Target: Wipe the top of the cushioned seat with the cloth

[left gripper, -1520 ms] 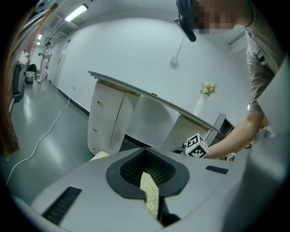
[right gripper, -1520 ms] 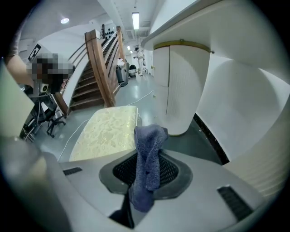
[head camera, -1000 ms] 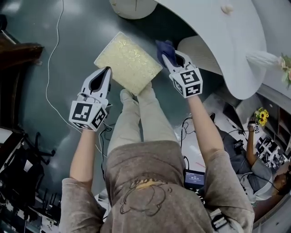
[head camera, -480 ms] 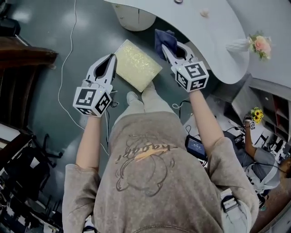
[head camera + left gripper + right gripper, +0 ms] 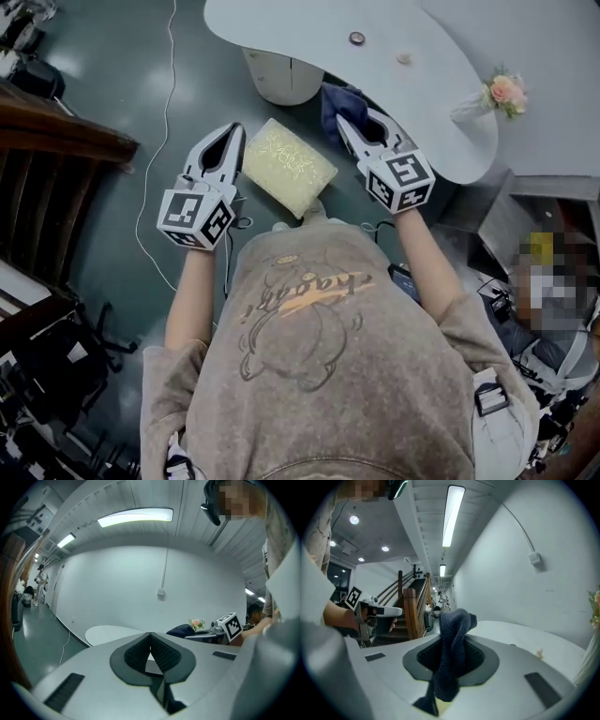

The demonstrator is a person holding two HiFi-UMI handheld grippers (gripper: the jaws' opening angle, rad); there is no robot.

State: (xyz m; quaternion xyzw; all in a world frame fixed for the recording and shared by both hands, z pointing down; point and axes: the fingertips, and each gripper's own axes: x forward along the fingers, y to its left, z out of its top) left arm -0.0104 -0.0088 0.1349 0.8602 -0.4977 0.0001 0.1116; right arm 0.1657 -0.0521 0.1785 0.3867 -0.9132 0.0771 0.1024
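Navy cloth (image 5: 451, 634) tight between jaws of right hand-held gripper (image 5: 345, 127)

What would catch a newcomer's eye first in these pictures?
The dark blue cloth clamped in the right gripper stands out, near the edge of the white table. Between both grippers sits the pale yellow cushioned seat; the left gripper has its jaws together, empty.
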